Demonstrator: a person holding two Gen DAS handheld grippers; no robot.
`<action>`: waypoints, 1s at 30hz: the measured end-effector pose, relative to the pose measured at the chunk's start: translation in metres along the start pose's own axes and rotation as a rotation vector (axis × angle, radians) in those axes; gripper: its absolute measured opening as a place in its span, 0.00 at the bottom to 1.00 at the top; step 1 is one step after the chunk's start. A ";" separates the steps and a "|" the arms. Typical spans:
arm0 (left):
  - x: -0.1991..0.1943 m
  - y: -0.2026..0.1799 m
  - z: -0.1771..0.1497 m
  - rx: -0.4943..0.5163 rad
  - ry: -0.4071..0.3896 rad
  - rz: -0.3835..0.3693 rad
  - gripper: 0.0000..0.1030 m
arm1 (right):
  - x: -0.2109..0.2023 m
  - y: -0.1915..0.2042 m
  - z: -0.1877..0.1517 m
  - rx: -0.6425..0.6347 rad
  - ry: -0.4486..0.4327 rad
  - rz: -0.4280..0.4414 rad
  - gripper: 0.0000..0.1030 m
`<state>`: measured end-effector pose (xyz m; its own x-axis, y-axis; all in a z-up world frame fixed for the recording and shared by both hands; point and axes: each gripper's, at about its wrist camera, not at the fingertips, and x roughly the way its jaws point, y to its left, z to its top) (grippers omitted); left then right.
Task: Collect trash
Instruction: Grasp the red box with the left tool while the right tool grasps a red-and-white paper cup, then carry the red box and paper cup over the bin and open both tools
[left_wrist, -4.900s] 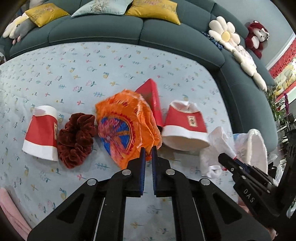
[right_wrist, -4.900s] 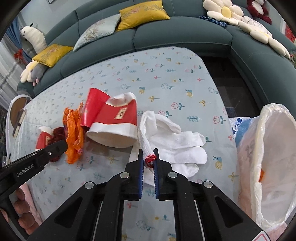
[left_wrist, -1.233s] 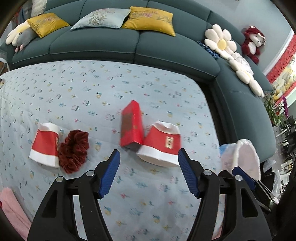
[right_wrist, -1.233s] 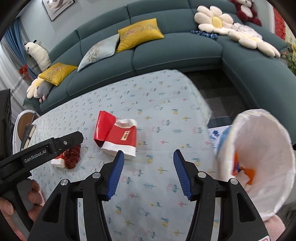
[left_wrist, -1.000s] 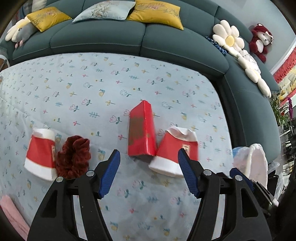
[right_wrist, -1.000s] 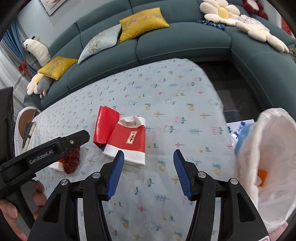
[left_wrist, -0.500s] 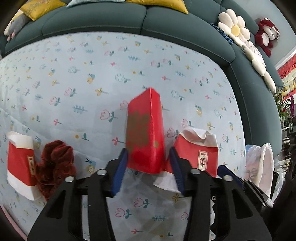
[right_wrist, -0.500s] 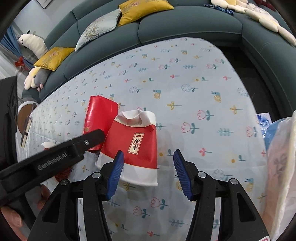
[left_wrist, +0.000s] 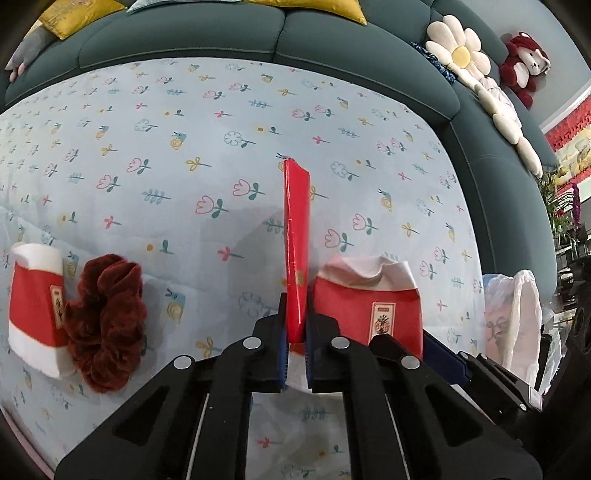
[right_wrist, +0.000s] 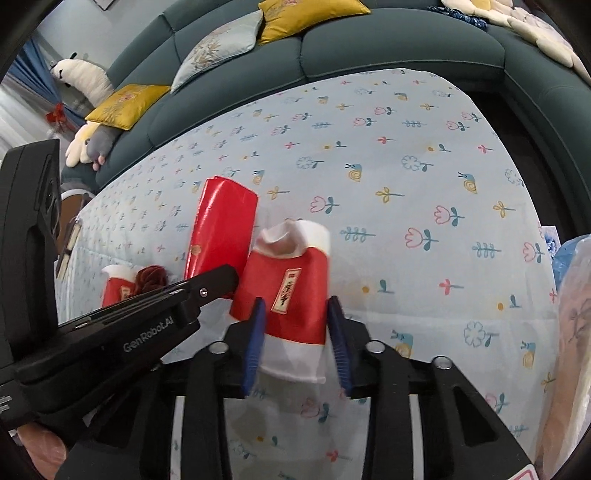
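1. Now the left hand-held gripper (left_wrist: 294, 345) is clamped on the near end of the flat red packet (left_wrist: 296, 243); its long axis runs straight away from the fingers, edge-up.
2. Just right, the right hand-held gripper (right_wrist: 295, 341) is closing around the red-and-white paper cup (right_wrist: 291, 295), which lies on the bench (right_wrist: 406, 192) with its mouth pointing away.

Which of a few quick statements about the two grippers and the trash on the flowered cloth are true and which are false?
1. The left gripper is shut on the red packet. True.
2. The right gripper straddles the dark red scrunchie. False: a crushed red-and-white paper cup sits between its closing jaws.
3. Another red-and-white cup lies beside the scrunchie. True.
4. The white bag hangs from the left gripper. False: no gripper holds it.
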<state>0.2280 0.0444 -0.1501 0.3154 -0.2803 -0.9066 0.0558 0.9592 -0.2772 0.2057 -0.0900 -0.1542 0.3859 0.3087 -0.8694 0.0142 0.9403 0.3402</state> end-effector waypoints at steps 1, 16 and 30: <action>-0.003 -0.001 -0.002 0.001 -0.004 0.000 0.06 | -0.004 0.000 -0.001 0.002 -0.006 0.003 0.23; -0.054 -0.059 -0.032 0.065 -0.070 -0.045 0.05 | -0.095 -0.023 -0.028 0.011 -0.154 -0.052 0.20; -0.087 -0.167 -0.068 0.244 -0.103 -0.118 0.05 | -0.192 -0.098 -0.056 0.130 -0.326 -0.148 0.20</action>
<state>0.1266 -0.0936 -0.0473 0.3874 -0.3970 -0.8320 0.3200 0.9043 -0.2825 0.0783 -0.2332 -0.0407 0.6439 0.0889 -0.7599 0.2009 0.9387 0.2801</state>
